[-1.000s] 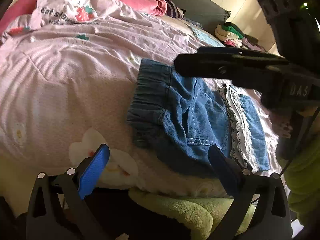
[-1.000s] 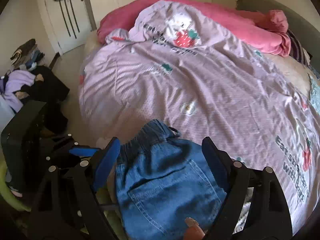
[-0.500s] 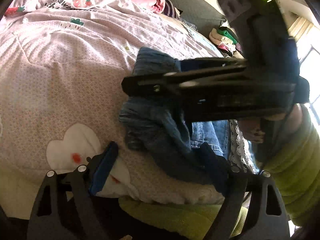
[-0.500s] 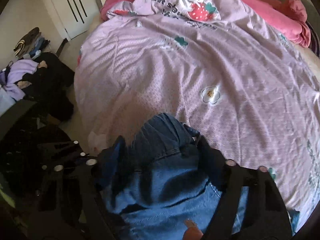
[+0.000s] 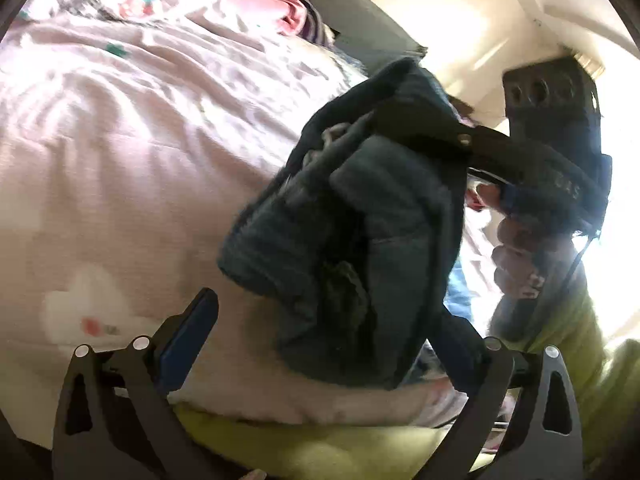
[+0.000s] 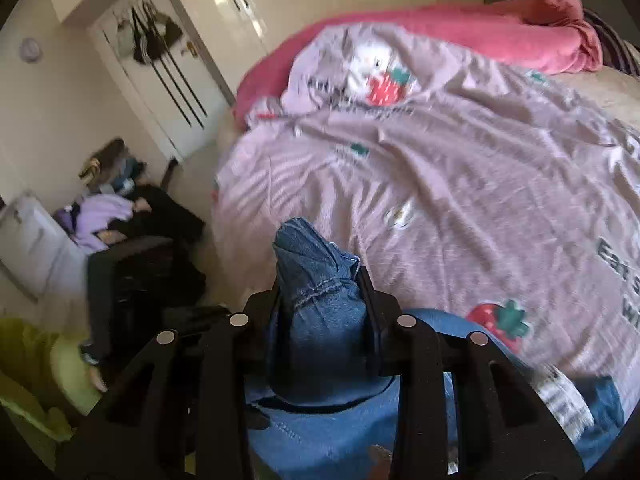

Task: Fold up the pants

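- Denim is now pinched between the fingers of the right gripper (image 6: 322, 300): a bunched fold of the pants (image 6: 316, 280) sticks up past the fingertips, and the jaws have just been closing on it, where a second ago they stood spread over cloth lying flat.
- The gathered end of the pants is seen from the left wrist view raised off the bed (image 5: 120, 152), hanging from the right gripper as a dark, crumpled mass; the rest trails down toward the near edge of the mattress.
- The left gripper (image 5: 320, 344) is kept spread wide, nothing pressed between its blue pads; the hanging denim lies ahead of and between its fingertips, closer to the right-hand finger, though contact with that finger cannot be settled through the blur.
- A person's hand (image 5: 520, 264) in a green sleeve is seen gripping the right tool's handle.
- Beyond the right fingers, the lilac quilt (image 6: 460, 184) is left bare, with a pink blanket (image 6: 480, 36) at its far side.
- As a judgement: the waistband end has been picked up so it can be carried over the legs or shaken out, so the fold is only begun. A second hold by the left fingers is probably needed, since the bunch is uneven and would drop askew.
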{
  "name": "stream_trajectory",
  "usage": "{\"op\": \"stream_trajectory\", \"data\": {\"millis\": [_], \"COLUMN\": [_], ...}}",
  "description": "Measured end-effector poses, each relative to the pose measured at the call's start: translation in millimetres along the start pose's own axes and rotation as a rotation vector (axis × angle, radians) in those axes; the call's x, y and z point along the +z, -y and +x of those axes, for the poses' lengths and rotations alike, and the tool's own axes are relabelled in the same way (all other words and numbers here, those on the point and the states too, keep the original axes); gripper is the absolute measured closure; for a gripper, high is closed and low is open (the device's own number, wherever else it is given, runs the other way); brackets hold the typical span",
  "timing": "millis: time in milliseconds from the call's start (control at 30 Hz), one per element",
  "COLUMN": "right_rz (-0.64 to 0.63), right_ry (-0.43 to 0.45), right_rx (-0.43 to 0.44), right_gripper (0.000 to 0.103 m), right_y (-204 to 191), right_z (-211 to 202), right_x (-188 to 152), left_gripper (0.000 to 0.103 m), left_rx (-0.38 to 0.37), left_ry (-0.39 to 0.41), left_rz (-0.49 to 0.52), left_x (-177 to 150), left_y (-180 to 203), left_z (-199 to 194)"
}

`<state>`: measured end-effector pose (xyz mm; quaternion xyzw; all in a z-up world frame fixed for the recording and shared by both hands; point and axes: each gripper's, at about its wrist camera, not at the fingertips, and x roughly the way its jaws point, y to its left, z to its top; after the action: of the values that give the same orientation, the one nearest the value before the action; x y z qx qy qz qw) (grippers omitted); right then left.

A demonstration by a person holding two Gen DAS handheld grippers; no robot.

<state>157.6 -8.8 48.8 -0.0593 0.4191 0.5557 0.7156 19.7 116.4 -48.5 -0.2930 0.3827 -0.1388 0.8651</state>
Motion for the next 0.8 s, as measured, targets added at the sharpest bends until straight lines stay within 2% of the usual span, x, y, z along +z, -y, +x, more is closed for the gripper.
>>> {"op": "stream_trajectory", "data": {"millis": [200, 333, 533, 600, 633, 800], "right_rz": [0.026, 0.047, 0.084, 0.129, 0.158, 0.241], "right_ry": [0.082, 0.115, 0.172, 0.193, 0.207, 0.208], "right_rx": [-0.01, -0.023, -0.058, -0.087, -0.101, -0.296], "right_gripper": [0.077, 0.077, 0.076, 0.069, 0.069, 0.059], "right_y": [16.6, 27.7, 43.1, 53.1, 59.7, 76.9], "right_z": [-47.2, -67.2, -101.8, -115.7, -123.9, -153.1], "right_x": [-13.0, -25.7, -49.2, -60.6, -68.1, -105.5], "left_gripper": [0.005, 0.005, 0.005, 0.005, 0.005, 0.005], "left_rx": [-0.163, -0.171, -0.189, -0.198, -0.202, -0.194], "left_ry": [-0.051, -0.07, -0.102, -0.117, -0.128, -0.203], "left_rz": [0.025, 0.106, 0.169, 0.19, 0.203, 0.263], "left_x": [5.0, 2.1, 2.9, 1.4, -0.5, -14.5], "left_y": [39.2, 76.1, 113.1, 123.1, 128.6, 147.2], "left_z": [23.7, 30.7, 42.5, 46.2, 49.9, 73.1]}}
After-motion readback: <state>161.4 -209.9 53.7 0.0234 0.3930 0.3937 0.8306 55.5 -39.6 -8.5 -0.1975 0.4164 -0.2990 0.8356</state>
